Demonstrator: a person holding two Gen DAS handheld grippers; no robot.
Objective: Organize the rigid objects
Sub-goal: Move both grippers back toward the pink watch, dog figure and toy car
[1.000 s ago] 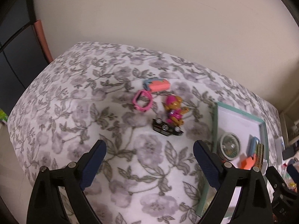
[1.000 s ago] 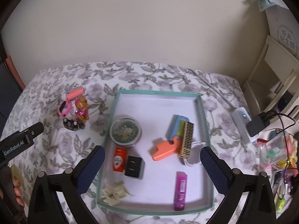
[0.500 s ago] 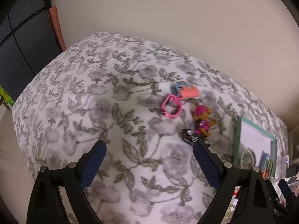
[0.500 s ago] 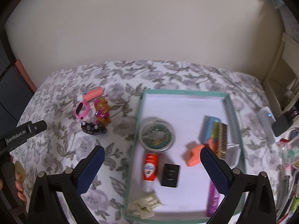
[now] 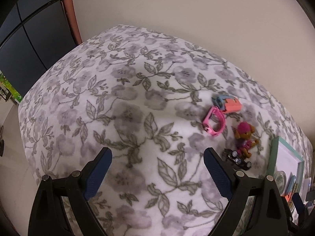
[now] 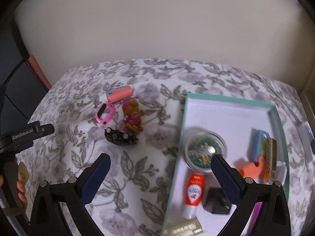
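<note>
A table draped in a grey floral cloth [image 5: 122,106] stands against a plain cream wall. Both grippers hang above it with jaws spread wide and nothing between them.

The left gripper [image 5: 157,169] is over bare cloth on the left part of the table. The right gripper [image 6: 160,170] straddles the left rim of a teal-edged tray [image 6: 232,99], one finger over cloth and the other over the tray's white floor.

Four loose things sit close together on the cloth, left of the tray and apart from it. Farthest back is a coral and blue case [image 6: 119,94]. Just in front of it lies a pink watch [image 6: 104,114]. Beside the watch stands a toy dog [image 6: 132,117] in a pink outfit. A small black toy car [image 6: 120,136] lies at the dog's feet, nearest the grippers.

Inside the tray are a round clear tub [image 6: 204,148], a red and white tube [image 6: 195,190], a black plug [image 6: 216,201], an orange piece [image 6: 254,169], a blue block [image 6: 256,143] and a brown comb-like item [image 6: 270,153], blurred here so its kind is uncertain. A pale packet [image 6: 185,230] lies at the tray's near edge.

At the left edge of the right view, a hand [image 6: 20,190] grips the left gripper's handle.
</note>
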